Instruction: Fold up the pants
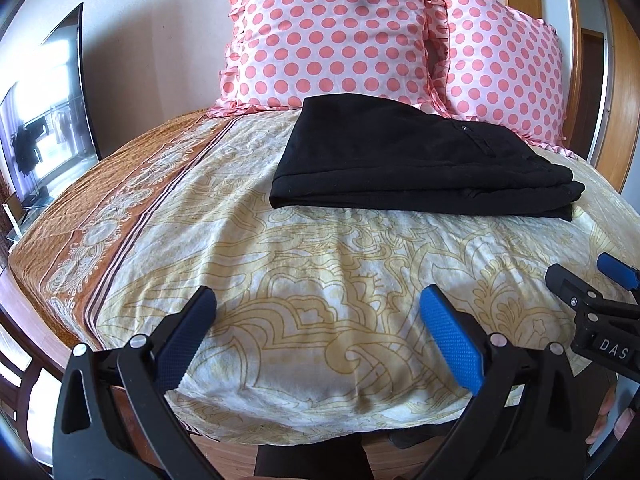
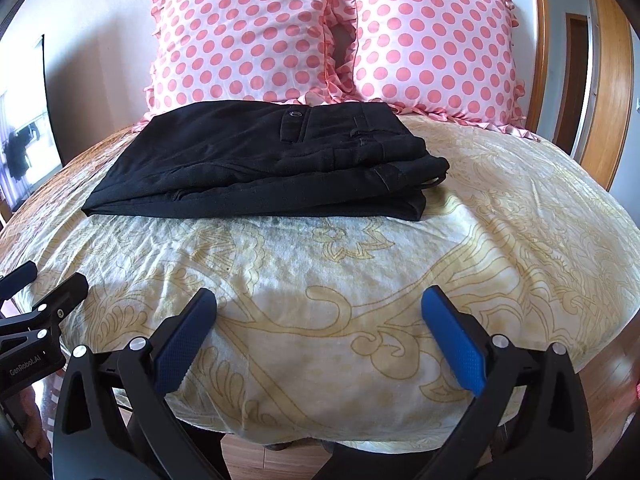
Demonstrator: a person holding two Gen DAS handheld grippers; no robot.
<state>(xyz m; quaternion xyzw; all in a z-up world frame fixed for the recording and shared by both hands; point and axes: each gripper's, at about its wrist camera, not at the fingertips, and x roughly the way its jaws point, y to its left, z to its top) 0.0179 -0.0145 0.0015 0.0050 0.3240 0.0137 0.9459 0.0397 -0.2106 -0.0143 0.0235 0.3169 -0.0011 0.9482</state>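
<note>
Black pants (image 1: 404, 156) lie folded in a flat stack on the bed, just in front of the pillows; the right wrist view shows them too (image 2: 264, 160), with the waistband button on top. My left gripper (image 1: 320, 332) is open and empty over the near edge of the bed, well short of the pants. My right gripper (image 2: 320, 332) is open and empty, also near the bed's front edge. The right gripper shows at the right edge of the left wrist view (image 1: 588, 284); the left gripper shows at the left edge of the right wrist view (image 2: 44, 284).
Two pink polka-dot pillows (image 1: 336, 32) (image 2: 436, 44) lean at the head of the bed. The bed carries a cream patterned sheet (image 1: 328, 264) with an orange border on the left. A mirror (image 1: 44, 112) stands on the left. A wooden door frame (image 2: 540, 40) is on the right.
</note>
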